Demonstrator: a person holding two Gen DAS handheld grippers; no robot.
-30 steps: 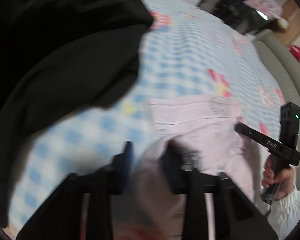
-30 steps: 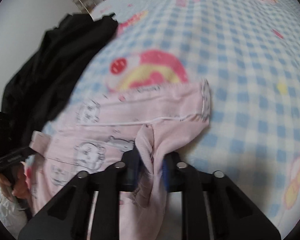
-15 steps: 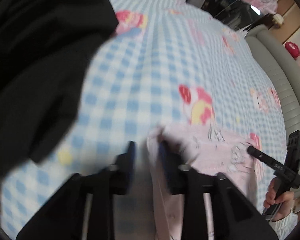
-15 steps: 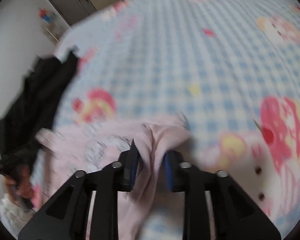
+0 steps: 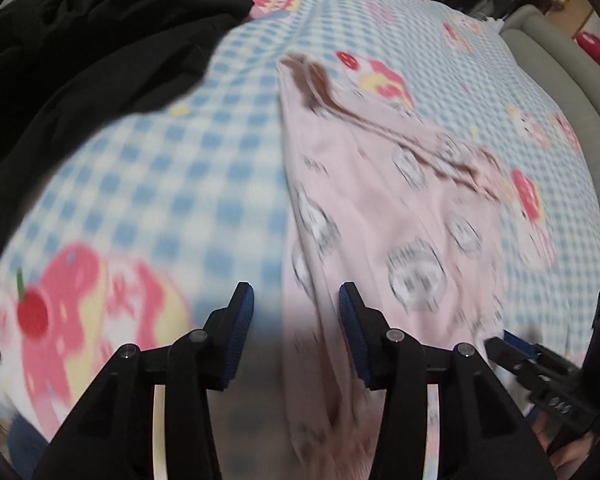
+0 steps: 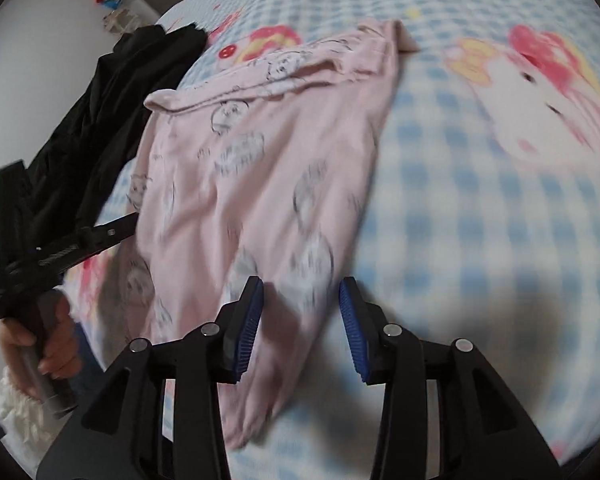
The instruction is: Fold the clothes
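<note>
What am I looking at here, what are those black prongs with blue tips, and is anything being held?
No robot is involved: a person holds a handheld two-finger tool in each hand, and each tool carries a wide-angle camera looking forward along its fingers. One picture comes from the left tool, the other from the right tool; the blue tips are their grip pads. Each view also catches the other tool at its edge, and the person's hand gripping a handle.

Below lies a bed with a blue checked sheet printed with cartoon figures. A pink printed garment is spread on it, and a black garment is piled beside it.

Both tools stand open just over the pink garment's near edge. Nothing is held.
</note>
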